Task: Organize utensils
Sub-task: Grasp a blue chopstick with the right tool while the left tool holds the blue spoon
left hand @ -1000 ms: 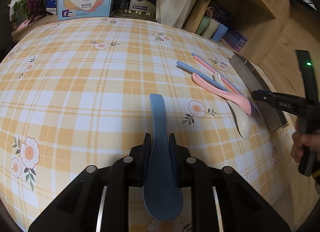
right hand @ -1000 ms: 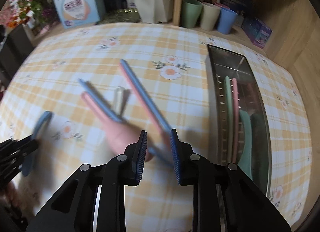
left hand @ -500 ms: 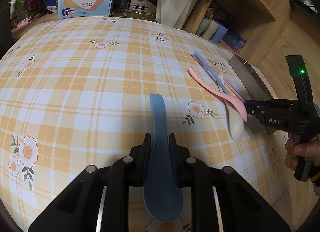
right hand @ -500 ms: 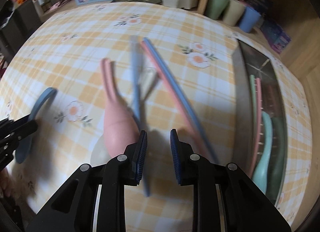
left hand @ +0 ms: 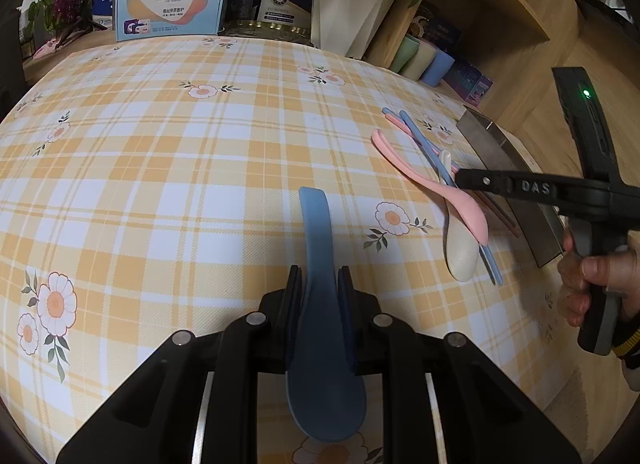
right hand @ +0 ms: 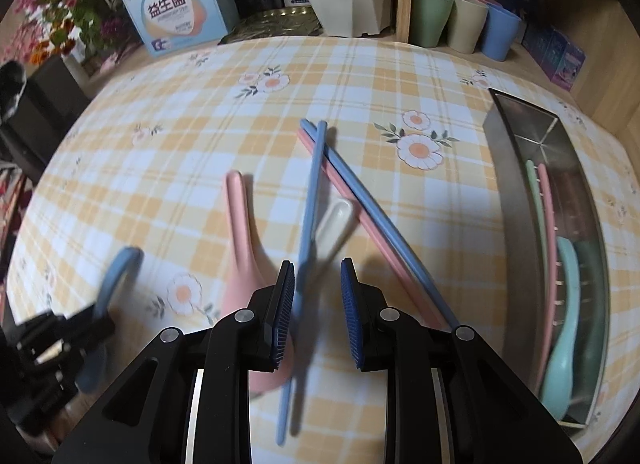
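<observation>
utensil pile stirred beside the steel tray [right hand: 516,224]

on the counter [left hand: 160,184] the pink spoon [right hand: 244,248] and blue chopstick [right hand: 308,224] have been swung round since a second ago, so sorting is judged unfinished. the left gripper [left hand: 320,288] is clamped on the blue spoon [left hand: 320,304]; the right gripper [right hand: 316,300], tilted downward, is held with fingers slightly apart, nothing gripped.
</observation>
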A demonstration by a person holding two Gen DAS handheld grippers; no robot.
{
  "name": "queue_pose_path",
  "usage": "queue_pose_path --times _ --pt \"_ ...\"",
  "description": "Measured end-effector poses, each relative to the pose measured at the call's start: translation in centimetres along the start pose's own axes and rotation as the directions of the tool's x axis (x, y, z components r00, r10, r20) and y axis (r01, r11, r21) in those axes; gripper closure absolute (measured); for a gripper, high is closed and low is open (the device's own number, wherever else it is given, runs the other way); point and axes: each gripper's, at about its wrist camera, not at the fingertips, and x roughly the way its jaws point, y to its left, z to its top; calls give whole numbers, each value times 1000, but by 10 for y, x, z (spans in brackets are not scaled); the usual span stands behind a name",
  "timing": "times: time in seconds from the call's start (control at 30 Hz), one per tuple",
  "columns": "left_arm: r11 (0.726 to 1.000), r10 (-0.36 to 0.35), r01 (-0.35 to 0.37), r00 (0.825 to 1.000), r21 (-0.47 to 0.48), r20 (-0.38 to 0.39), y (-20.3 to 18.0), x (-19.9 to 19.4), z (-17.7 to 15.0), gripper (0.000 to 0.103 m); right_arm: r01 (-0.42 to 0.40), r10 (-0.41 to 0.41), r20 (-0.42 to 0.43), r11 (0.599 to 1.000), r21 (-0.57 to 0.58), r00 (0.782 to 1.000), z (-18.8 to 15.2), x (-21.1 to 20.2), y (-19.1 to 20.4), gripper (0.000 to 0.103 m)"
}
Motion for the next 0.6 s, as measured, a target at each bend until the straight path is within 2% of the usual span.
queue_pose_path --times 0.2,0.6 --pt "1000 3 -3 1000 4 0 -1 0 0 85 -22 23 -14 998 63 1000 9 15 -6 88" --pt "1000 0 0 1000 0 0 0 0 0 85 -7 10 -27 993 115 1000 -1 11 -11 90"
